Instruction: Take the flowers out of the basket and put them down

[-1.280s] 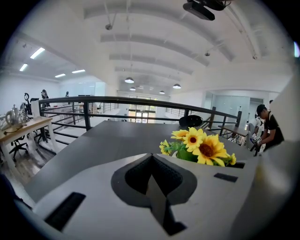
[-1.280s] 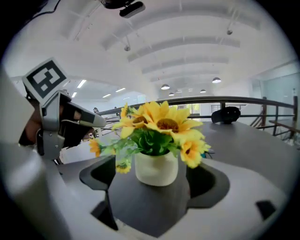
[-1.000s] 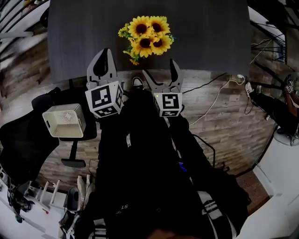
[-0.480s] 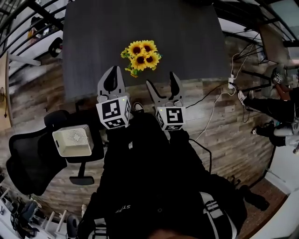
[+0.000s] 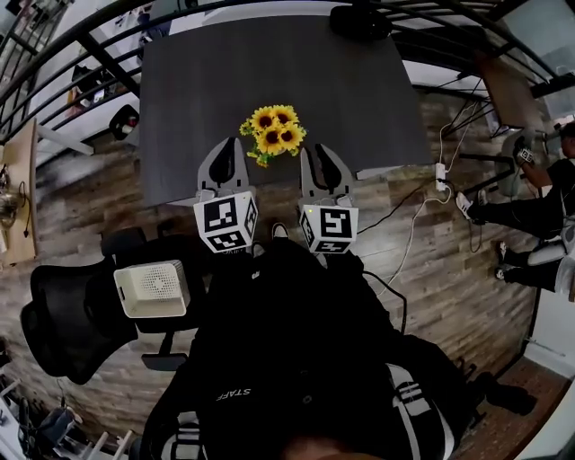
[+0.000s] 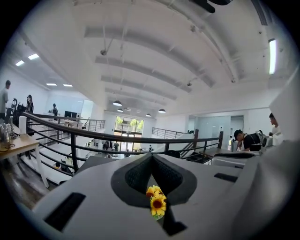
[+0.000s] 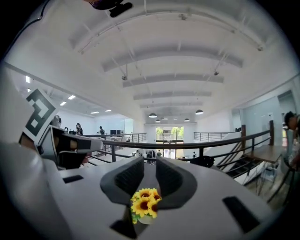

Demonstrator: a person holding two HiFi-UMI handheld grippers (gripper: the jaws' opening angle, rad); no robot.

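Observation:
A bunch of yellow sunflowers [image 5: 274, 137] in a small white pot stands upright on the dark grey table [image 5: 198, 81], near its front edge. Nothing holds it. My left gripper [image 5: 225, 142] hovers just short of the flowers on the left, its jaws shut tip to tip and empty. My right gripper [image 5: 316, 148] hovers to the flowers' right, with a narrow gap between its jaws and nothing in it. The flowers [image 6: 156, 202] show small and low past the left gripper [image 6: 151, 157], and the flowers [image 7: 144, 204] likewise below the right gripper [image 7: 150, 161]. A white basket [image 5: 151, 287] rests on a black chair [image 5: 67, 314].
A black railing [image 5: 99, 54] runs round the table's far side. A dark object [image 5: 359, 20] lies at the table's far end. Cables and a power strip [image 5: 440, 171] lie on the wooden floor to the right, where a person [image 5: 557, 180] is.
Both grippers have drawn back from the flowers, which now look much smaller. The right gripper's jaws have narrowed from wide open around the pot. The flowers stay on the table.

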